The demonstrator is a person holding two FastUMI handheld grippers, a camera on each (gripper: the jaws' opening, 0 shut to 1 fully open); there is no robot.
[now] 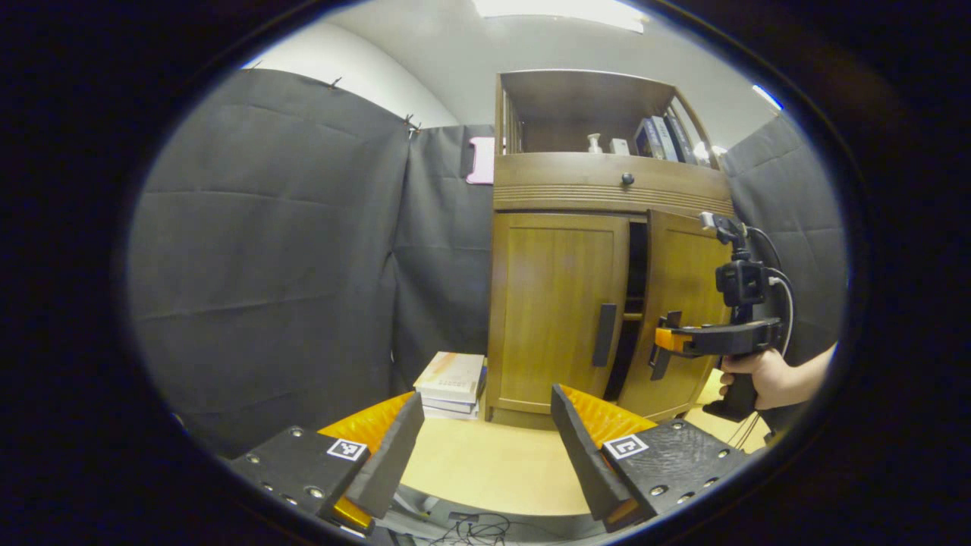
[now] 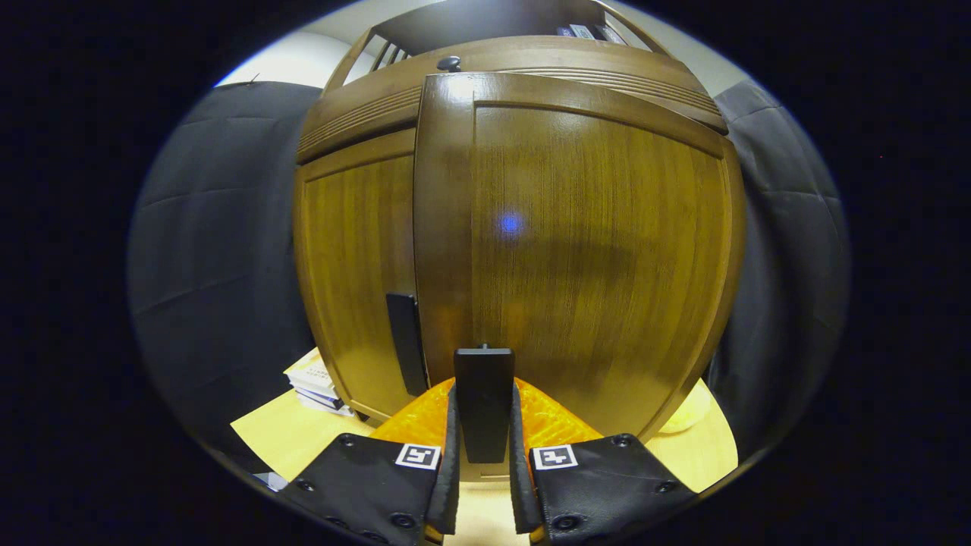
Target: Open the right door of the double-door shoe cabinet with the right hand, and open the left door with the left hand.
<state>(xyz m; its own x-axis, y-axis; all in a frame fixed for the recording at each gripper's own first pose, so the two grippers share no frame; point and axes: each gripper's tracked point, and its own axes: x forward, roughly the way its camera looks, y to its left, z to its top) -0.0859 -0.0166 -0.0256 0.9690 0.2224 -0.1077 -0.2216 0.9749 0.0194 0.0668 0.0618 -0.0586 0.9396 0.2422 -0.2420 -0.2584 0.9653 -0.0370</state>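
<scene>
Dark-curtained booth: right gripper (image 2: 483,455) clamps the ajar right door's handle (image 2: 483,394); left gripper (image 1: 485,447) gapes empty. Handle may slip sideways.

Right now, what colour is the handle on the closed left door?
Black, against the brown wood left door; the handle shows best in the left gripper view.

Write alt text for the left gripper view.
The right gripper grips the right door's handle, and the right door stands partly open on a wooden cabinet. The left door is shut, its handle untouched. The left gripper hangs open in front, with stacked books beside the cabinet.
</scene>
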